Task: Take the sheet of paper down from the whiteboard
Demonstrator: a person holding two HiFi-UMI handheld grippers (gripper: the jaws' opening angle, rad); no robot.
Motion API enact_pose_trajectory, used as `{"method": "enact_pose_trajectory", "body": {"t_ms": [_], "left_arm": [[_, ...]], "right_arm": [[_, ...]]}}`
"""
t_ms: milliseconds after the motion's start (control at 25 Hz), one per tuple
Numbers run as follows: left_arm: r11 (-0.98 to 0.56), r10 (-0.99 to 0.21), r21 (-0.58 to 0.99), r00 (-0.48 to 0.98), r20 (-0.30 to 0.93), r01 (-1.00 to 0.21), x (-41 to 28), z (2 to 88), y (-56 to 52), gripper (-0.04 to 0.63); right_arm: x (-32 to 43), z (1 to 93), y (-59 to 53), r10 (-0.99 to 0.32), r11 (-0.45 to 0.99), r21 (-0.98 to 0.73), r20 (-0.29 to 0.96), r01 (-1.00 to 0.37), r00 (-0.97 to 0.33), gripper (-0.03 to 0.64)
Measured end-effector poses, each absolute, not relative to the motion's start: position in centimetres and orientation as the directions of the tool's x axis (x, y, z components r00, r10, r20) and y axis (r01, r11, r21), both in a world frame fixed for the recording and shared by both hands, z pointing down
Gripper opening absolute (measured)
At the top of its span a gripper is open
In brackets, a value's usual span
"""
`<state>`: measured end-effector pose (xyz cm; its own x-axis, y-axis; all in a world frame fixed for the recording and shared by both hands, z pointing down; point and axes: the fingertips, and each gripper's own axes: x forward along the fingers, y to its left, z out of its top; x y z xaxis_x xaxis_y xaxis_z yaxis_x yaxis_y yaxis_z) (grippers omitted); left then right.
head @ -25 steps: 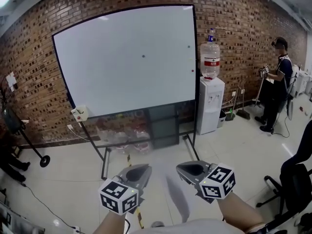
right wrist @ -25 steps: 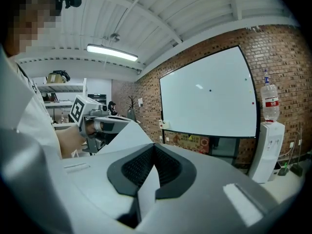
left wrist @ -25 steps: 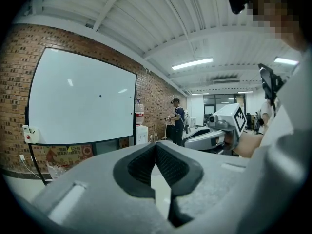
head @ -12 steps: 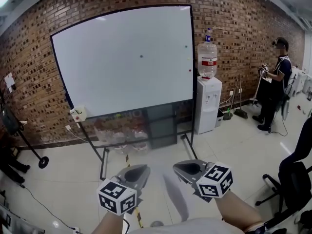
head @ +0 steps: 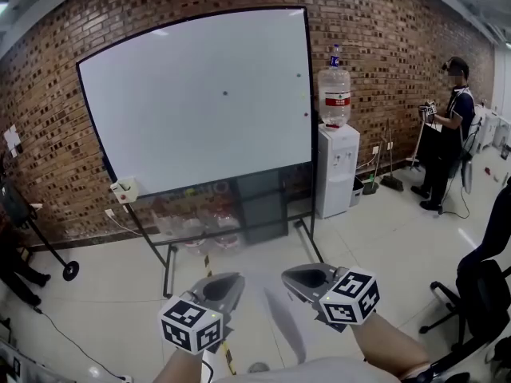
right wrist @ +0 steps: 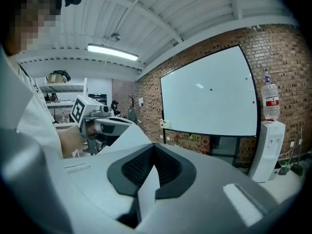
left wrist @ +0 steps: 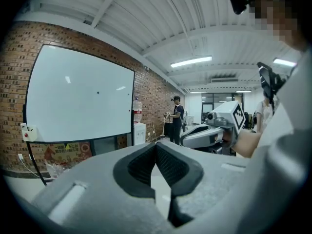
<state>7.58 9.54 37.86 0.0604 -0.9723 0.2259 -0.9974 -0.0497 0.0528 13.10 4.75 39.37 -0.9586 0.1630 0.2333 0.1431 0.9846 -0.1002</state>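
The whiteboard [head: 192, 102] stands on its wheeled frame against the brick wall. Its face is bare except for a few small magnets [head: 224, 93]. A sheet of paper [head: 283, 325] hangs edge-on between my two grippers, low and close to my body. In the right gripper view the white sheet [right wrist: 146, 186] runs between the pads, so my right gripper [head: 287, 274] is shut on it. My left gripper [head: 233, 278] is beside it, shut, with nothing that I can see between its pads [left wrist: 139, 167]. Both point toward the board from well back.
A water dispenser [head: 335, 170] with a bottle [head: 334, 94] stands right of the board. Farther right a person [head: 447, 134] stands by the wall. An office chair [head: 483, 294] is at my right. A small box [head: 124, 188] is fixed to the board's left leg.
The board and the dispenser have slid a little to the left in the head view. Both grippers and the sheet keep their places.
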Motion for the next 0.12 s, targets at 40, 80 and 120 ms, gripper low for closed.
{"method": "enact_pose_trajectory", "body": {"t_ms": [40,80,120], "left_arm": [[-0.049,-0.972,0.055,0.060,0.227,-0.997,7.55,37.96,9.55,0.003],[-0.048,-0.971,0.057,0.060,0.230,-0.997,7.52,38.07,9.56,0.003],[-0.047,-0.971,0.059,0.060,0.232,-0.997,7.49,38.18,9.56,0.002]], "right_arm": [[13.09,39.44,4.76,0.164,0.984,-0.102,0.235,0.143,-0.958,0.000],[13.08,39.51,4.76,0.165,0.984,-0.104,0.237,0.144,-0.957,0.000],[13.06,39.58,4.77,0.165,0.984,-0.105,0.239,0.144,-0.957,0.001]]}}
